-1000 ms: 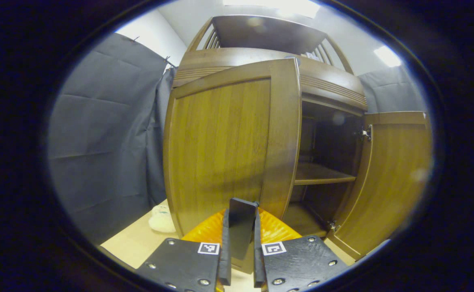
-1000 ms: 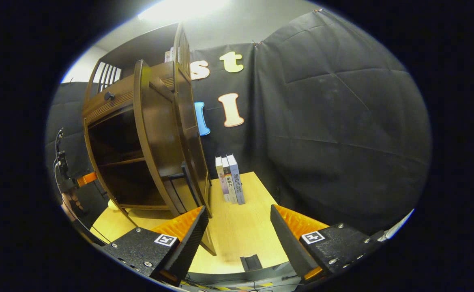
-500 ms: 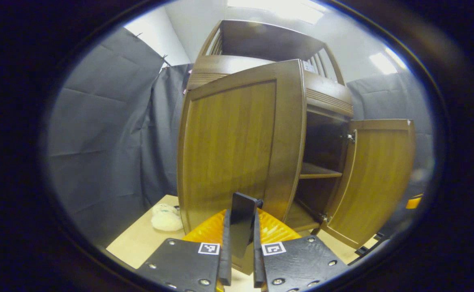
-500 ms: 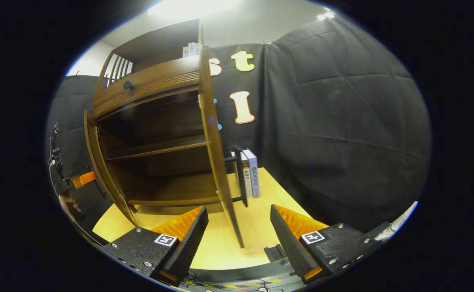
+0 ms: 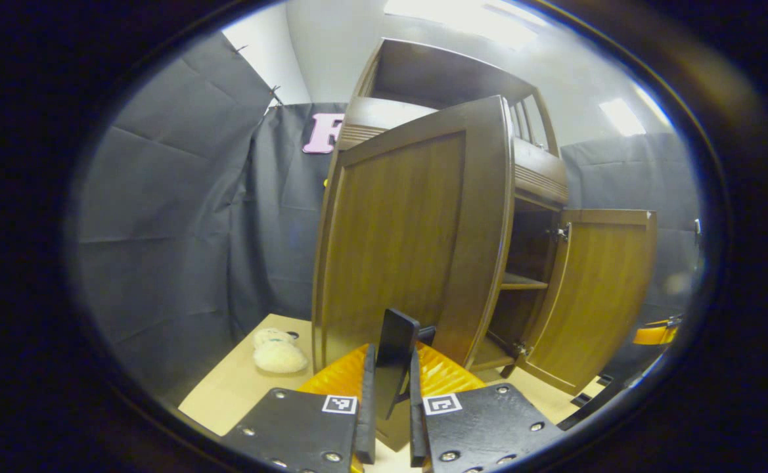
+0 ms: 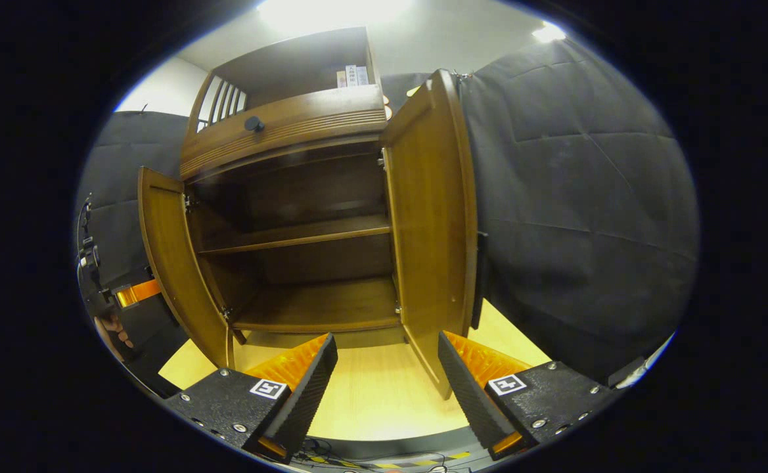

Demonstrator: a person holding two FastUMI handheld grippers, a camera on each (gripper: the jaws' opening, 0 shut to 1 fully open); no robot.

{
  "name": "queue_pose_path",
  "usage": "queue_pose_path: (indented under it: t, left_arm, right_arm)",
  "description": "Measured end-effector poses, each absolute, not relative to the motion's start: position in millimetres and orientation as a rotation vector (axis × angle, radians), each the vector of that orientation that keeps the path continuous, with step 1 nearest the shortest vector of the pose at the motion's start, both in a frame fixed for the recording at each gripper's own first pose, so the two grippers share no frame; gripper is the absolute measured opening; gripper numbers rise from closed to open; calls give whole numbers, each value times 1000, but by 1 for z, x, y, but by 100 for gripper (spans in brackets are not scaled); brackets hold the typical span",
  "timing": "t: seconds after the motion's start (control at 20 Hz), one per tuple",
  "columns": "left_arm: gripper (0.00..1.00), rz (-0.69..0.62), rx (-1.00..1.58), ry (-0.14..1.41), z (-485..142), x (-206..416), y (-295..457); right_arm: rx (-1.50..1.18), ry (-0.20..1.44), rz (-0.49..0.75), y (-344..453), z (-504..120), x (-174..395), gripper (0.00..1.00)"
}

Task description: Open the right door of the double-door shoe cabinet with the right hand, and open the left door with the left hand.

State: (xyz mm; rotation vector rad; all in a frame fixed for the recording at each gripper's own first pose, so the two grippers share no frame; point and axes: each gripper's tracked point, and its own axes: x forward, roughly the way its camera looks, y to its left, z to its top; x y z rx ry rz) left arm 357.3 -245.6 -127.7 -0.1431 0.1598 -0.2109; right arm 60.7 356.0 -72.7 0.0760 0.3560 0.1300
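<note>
Black handle (image 5: 393,358) of the left door (image 5: 410,230) sits pinched between the left gripper (image 5: 388,420) fingers at 6 o'clock in the left gripper view, jaws clamped on it. Beyond, the door panel stands swung well out from the shoe cabinet (image 6: 292,125), its free edge near 1 o'clock. A pale stuffed toy (image 5: 277,351) lies on the table (image 5: 232,387) at 8 o'clock.

Right gripper (image 6: 387,378) hangs free, jaws wide apart and holding nothing. Right door (image 6: 433,217) sits past its fingers at 1 o'clock, fully open. Shelves (image 6: 298,233) bare, between both doors.

Judged: the left swing is nearly finished. To finish well, follow the hinge arc rather than pulling straight, keep the pinch square on the handle, stop before the hinge binds, then release without nudging the door back.
</note>
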Motion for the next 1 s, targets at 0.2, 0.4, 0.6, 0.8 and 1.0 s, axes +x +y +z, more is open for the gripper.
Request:
queue_pose_path:
  t: [0.2, 0.4, 0.6, 0.8, 1.0]
  left_arm:
    - [21, -89, -139, 163, -131, 362, -217]
    - [2, -136, -135, 158, -130, 363, -195]
    - [4, -199, -96, 156, -132, 361, -184]
    - [4, -207, -77, 166, -134, 362, -183]
    - [4, -209, -63, 168, -136, 360, -171]
  right_arm:
    - [81, 367, 144, 376, -74, 58, 91]
    - [68, 372, 160, 389, -74, 65, 91]
    - [56, 369, 182, 404, -69, 70, 96]
    - [41, 364, 186, 407, -67, 74, 92]
    - [54, 371, 166, 402, -68, 73, 95]
